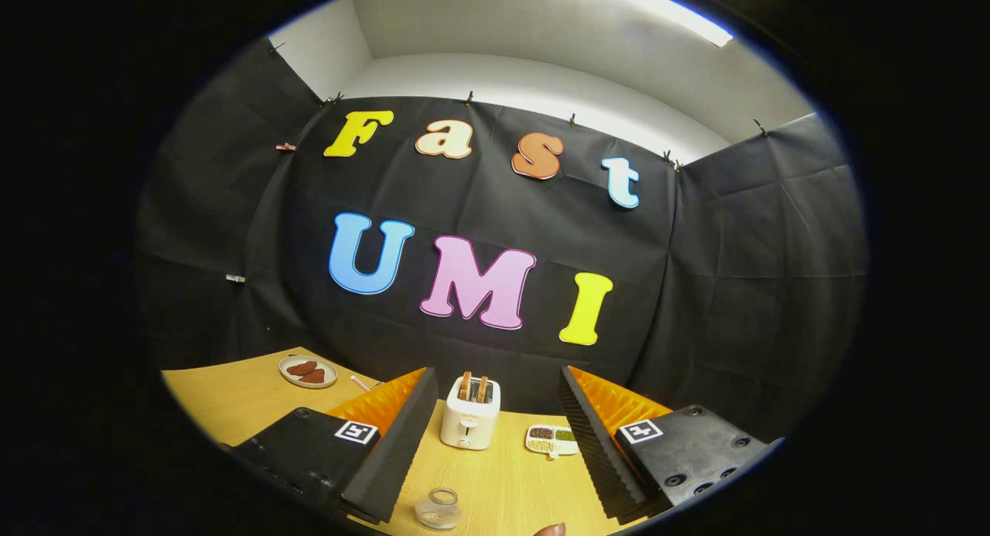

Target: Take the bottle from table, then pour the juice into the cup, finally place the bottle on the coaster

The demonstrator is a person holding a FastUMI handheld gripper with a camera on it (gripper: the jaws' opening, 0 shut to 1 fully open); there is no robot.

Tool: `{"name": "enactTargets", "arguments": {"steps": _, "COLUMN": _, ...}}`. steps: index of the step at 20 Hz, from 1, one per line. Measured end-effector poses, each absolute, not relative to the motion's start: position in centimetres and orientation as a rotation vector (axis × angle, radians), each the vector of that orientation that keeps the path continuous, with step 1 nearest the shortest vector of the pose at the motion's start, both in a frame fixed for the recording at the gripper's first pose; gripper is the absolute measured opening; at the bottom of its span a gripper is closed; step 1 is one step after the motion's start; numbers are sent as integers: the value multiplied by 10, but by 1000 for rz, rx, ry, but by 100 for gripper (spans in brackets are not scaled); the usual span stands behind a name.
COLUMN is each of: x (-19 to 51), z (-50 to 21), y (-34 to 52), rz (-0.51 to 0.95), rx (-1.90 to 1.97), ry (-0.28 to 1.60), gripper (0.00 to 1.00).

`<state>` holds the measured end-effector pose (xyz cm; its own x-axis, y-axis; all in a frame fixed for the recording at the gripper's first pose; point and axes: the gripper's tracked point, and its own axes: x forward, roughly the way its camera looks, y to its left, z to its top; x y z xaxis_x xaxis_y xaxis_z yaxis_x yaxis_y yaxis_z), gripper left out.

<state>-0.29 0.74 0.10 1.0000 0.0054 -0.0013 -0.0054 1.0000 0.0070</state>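
My gripper (495, 375) is open and held above the wooden table (503, 474), with its fingers wide apart and nothing between them. A small clear glass cup (438, 510) stands on the table low between the fingers, close to the left finger (394, 443). A rounded pinkish-brown tip (550, 530) pokes in nearest to me, near the right finger (592, 443); I cannot tell what it is.
A white toaster (469, 416) holding two slices stands ahead between the fingers. To its right lies a small white dish of beans (551, 438). Far left, beyond the left finger, is a plate of brown pieces (308, 371) and a thin stick (360, 383).
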Motion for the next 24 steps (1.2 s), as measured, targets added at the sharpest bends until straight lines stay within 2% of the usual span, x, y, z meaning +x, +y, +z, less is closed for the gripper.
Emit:
{"name": "enactTargets", "arguments": {"steps": 5, "x": -4, "z": -13, "y": 12, "rz": 13, "rx": 22, "ry": 22, "gripper": 97}}
{"name": "enactTargets", "arguments": {"steps": 10, "x": -7, "z": -56, "y": 35, "rz": 51, "rx": 57, "ry": 80, "gripper": 97}}
{"name": "enactTargets", "arguments": {"steps": 24, "x": -27, "z": -246, "y": 68, "rz": 61, "rx": 177, "ry": 374, "gripper": 97}}
